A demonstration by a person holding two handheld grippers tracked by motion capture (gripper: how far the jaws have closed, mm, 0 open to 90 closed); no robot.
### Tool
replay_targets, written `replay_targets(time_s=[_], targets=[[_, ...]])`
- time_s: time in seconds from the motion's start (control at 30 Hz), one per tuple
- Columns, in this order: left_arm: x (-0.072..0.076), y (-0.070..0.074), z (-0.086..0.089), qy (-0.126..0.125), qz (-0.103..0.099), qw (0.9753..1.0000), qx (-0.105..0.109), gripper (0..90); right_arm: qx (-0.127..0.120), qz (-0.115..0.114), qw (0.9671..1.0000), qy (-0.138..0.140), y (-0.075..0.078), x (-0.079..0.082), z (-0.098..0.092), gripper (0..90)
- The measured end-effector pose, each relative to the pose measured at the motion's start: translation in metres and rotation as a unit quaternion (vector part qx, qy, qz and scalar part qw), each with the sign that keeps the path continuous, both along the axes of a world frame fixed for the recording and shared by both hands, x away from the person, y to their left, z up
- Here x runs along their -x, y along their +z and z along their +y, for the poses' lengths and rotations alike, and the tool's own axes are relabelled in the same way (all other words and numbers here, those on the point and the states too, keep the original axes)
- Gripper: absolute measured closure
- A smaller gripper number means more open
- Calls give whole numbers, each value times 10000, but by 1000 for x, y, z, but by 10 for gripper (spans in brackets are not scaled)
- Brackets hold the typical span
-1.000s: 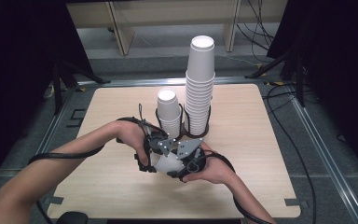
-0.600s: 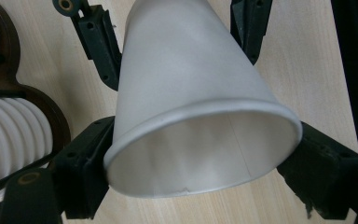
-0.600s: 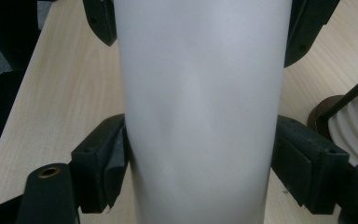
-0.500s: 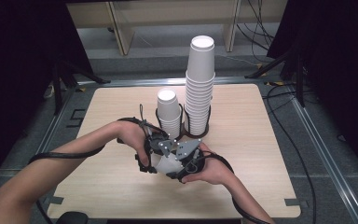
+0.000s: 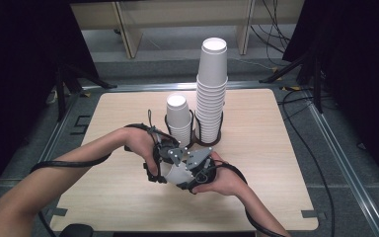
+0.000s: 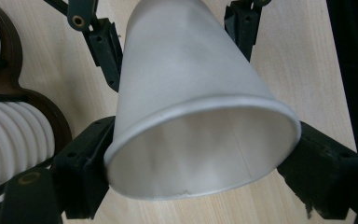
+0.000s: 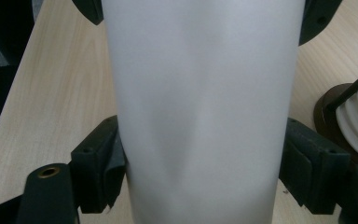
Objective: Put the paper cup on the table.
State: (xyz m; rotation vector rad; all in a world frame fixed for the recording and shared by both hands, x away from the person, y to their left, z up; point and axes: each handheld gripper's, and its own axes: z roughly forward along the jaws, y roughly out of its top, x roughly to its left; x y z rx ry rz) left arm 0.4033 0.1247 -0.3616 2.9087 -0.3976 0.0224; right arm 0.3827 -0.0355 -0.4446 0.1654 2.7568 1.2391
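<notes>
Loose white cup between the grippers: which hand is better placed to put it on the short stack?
Probably the left. The left gripper clamps the cup at its open rim, and the short stack stands just beyond that hand.

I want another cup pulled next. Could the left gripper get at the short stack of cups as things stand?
Probably not yet: the left gripper is shut on a white cup, which the right gripper grips too. The short stack stands close beyond, unobstructed.

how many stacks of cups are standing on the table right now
2. A short stack at the left of the dark holder and a tall stack at its right. One loose cup is held between both grippers, apart from the stacks.
</notes>
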Motion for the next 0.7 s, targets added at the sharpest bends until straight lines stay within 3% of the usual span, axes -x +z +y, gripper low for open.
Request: replay_targets(time_s=[0.3,0.37,0.5,0.53,0.6,0.7], targets=[[3,0,0,69,116,9998,154,158,5,-98,9999,46,-2,0,0,255],[2,0,0,6,64,9995,320,142,-45,-198,9998,40,-3,1,-1,253],[1,1,2,-54,47,9985,549,123,-182,-187,9997,24,-5,2,-6,252],[1,1,2,-54,47,9985,549,118,-182,-187,9997,24,-5,2,-6,252],[0,2,3,18,59,9972,748,103,-196,-220,9996,-17,-7,3,-7,253],[0,1,4,12,-43,9967,814,66,-199,-249,9995,-54,-11,4,-8,253]])
